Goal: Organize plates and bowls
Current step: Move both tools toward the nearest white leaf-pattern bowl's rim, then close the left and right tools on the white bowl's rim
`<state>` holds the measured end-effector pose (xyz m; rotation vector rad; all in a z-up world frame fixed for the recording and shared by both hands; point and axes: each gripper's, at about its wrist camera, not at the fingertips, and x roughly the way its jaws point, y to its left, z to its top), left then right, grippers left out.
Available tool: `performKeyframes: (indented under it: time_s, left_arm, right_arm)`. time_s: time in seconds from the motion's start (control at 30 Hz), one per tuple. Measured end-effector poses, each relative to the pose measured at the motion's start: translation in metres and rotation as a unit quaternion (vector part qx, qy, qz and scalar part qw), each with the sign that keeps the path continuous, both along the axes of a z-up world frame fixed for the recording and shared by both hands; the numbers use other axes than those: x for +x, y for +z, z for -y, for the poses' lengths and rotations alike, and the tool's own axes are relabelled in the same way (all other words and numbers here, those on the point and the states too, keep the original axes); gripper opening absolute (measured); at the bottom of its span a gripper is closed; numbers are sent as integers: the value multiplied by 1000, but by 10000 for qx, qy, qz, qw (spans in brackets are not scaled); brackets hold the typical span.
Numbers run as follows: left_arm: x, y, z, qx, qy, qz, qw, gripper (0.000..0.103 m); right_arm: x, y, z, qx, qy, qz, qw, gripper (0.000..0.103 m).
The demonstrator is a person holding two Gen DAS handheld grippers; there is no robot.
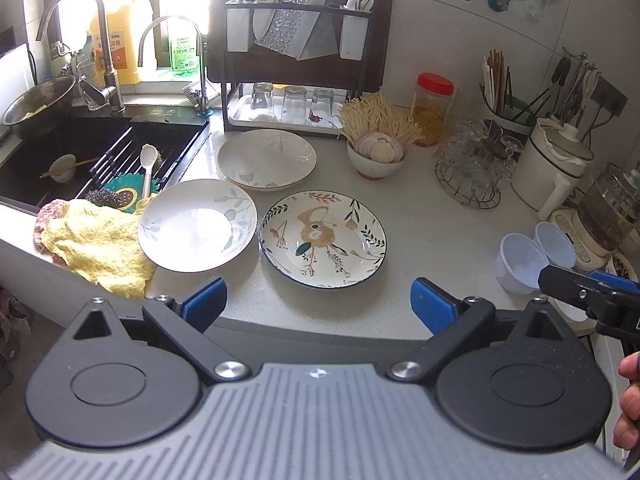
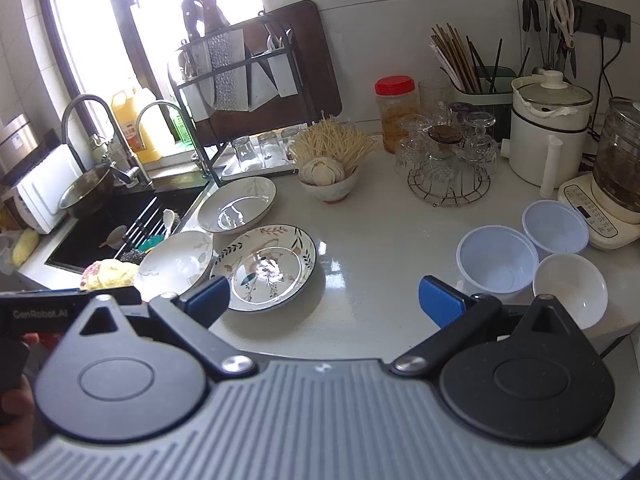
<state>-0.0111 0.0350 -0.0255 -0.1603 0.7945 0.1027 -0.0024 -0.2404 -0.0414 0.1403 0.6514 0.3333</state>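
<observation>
Three plates lie on the white counter. A flower-patterned plate [image 1: 323,239] [image 2: 264,268] sits nearest, a white leaf-print plate [image 1: 197,225] [image 2: 176,262] to its left, and another white plate [image 1: 267,159] [image 2: 237,204] behind them. At the right stand two pale plastic bowls [image 2: 497,264] [image 2: 555,225] [image 1: 520,262] and a white bowl [image 2: 570,290]. My left gripper [image 1: 318,304] hovers open just in front of the patterned plate, holding nothing. My right gripper [image 2: 324,300] is open over bare counter between the plates and the bowls.
A black sink [image 1: 80,152] with a rack and spoon is at left, a yellow cloth [image 1: 96,248] on its edge. Behind stand a dish rack [image 1: 296,60] with glasses, a bowl of enoki and garlic [image 1: 376,152], a red-lid jar [image 1: 434,108], a glass stand [image 1: 476,164] and appliances [image 2: 548,136].
</observation>
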Motion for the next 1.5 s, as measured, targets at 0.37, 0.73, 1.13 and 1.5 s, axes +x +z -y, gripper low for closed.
performKeyframes:
  time_s: [0.37, 0.73, 1.13, 1.5]
  left_arm:
    - [48, -14, -41, 198, -577, -197, 9979, 100]
    - [93, -15, -93, 72, -1212, -77, 9926, 100]
    - [144, -35, -177, -234, -1359, -276, 9901, 100]
    - [172, -69, -242, -77, -1536, -617, 9862, 100]
  right_arm:
    - [15, 6, -34, -15, -361, 52, 9993, 102]
    - [37, 23, -94, -124, -823, 399, 9957, 103]
    - [66, 7, -168, -251, -954, 212, 9949, 102]
    - [86, -30, -228, -115, -1146, -381, 9926, 102]
